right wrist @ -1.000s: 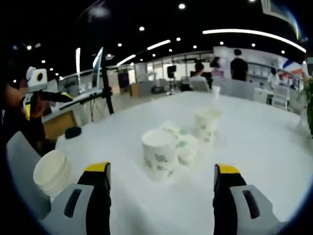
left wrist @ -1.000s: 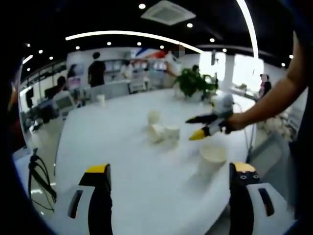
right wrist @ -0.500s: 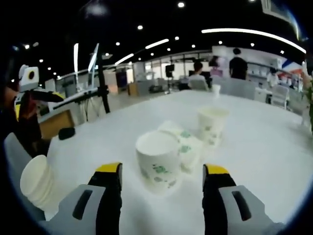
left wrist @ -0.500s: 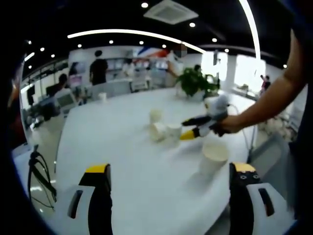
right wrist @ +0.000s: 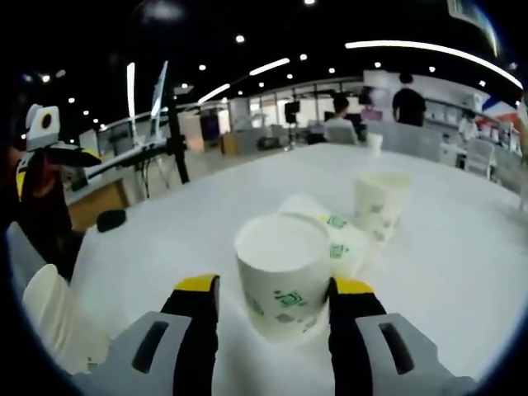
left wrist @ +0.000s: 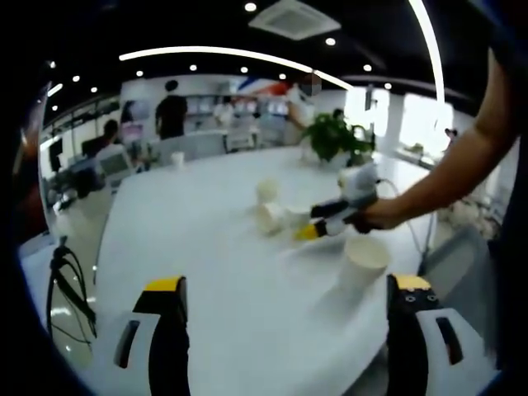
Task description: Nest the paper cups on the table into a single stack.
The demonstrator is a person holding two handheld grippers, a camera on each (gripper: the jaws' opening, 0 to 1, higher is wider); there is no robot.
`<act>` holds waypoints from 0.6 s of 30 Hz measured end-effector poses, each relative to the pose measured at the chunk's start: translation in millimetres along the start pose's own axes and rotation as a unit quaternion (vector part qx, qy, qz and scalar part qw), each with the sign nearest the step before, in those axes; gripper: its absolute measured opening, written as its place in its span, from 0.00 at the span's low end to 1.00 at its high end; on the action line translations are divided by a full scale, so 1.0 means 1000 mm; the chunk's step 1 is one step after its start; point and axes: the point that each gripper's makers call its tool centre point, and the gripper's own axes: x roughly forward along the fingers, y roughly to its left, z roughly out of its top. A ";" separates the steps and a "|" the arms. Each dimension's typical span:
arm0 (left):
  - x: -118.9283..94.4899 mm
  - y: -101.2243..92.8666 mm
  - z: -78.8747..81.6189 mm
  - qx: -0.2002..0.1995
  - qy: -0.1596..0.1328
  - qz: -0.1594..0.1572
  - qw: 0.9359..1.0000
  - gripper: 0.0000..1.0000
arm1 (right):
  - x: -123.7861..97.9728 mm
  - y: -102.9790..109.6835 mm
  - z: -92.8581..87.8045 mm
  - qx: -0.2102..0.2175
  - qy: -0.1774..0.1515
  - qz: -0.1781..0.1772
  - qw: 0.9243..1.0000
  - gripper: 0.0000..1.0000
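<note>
On the white table (right wrist: 165, 239) an upright paper cup (right wrist: 280, 272) with green print stands between the jaws of my right gripper (right wrist: 276, 290). The jaws are narrowed around it; the right one is at its wall, and a small gap shows on the left. Behind it a cup (right wrist: 334, 235) lies on its side, and another cup (right wrist: 381, 198) stands upright. A stack of cups (right wrist: 49, 318) is at the lower left. In the left gripper view my left gripper (left wrist: 289, 318) is wide open near the cup stack (left wrist: 363, 260), and the right gripper (left wrist: 326, 224) reaches the loose cups (left wrist: 276, 216).
A potted plant (left wrist: 330, 136) stands at the table's far side, and a small cup (right wrist: 375, 142) sits farther back. Black cables (left wrist: 62, 280) hang off the table's left edge. A tripod stand (right wrist: 173, 140) and a black object (right wrist: 110, 220) are left of the table. People stand in the background.
My right gripper moved forward up to the nearest upright cup and its jaws narrowed around it. My left gripper stayed open and nearly still.
</note>
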 end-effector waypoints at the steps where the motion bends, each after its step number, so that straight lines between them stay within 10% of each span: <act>1: 0.000 0.001 0.000 0.001 0.000 0.001 1.000 1.00 | 0.001 0.000 -0.001 0.000 0.002 0.000 1.000 0.49; 18: 0.008 -0.002 0.002 0.001 -0.002 -0.007 1.000 1.00 | -0.007 -0.007 -0.001 0.002 0.005 -0.006 1.000 0.38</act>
